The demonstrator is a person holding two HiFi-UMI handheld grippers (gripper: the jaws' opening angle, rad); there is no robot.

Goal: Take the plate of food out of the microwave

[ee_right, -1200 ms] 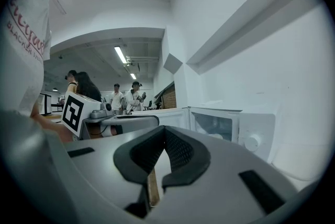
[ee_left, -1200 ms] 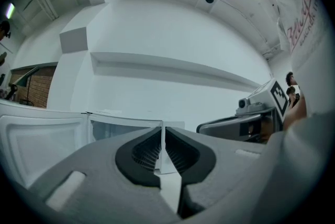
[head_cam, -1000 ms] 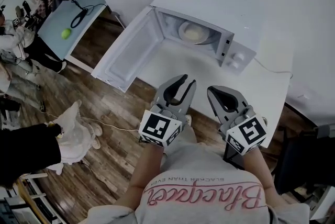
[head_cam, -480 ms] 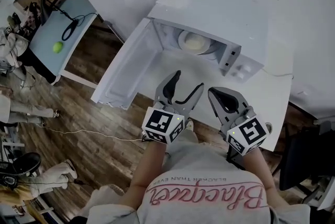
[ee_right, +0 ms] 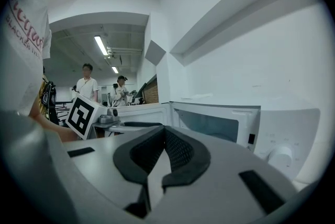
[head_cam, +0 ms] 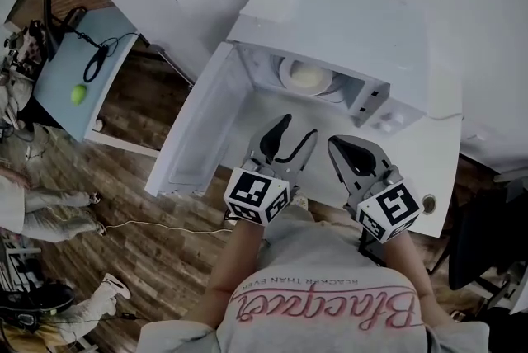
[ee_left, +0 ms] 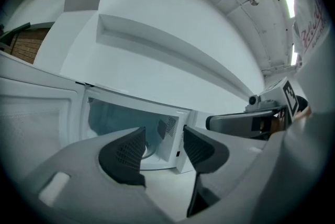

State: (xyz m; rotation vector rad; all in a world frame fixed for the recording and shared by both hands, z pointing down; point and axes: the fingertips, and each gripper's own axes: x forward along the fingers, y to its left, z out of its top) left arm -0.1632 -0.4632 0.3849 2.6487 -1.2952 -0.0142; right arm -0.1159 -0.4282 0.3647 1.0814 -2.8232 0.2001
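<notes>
We see the white box-shaped microwave oven (head_cam: 330, 30) standing on the white surface (head_cam: 421, 170), against the far wall. Its white hinged door (head_cam: 198, 133) is swung fully open to the left, exposing the cavity.

Contents of the cavity: one pale round plate (head_cam: 286, 71), lying flat on the cavity floor toward the far side. The plate carries a low, pale cream mound of food (head_cam: 307, 77) at its centre. We cannot resolve the kind of food. The plate is wholly inside the oven and nothing touches it.

Left tool (head_cam: 297, 129): held over the surface just in front of the oven opening, pointing into the cavity. Its jaws stand apart and are closing. Between them we see only the cavity beyond, so it grasps nothing.

Right tool (head_cam: 337, 143): held beside the left one, near the oven's control panel (head_cam: 375, 108). Its pads are clenched together on nothing.
</notes>
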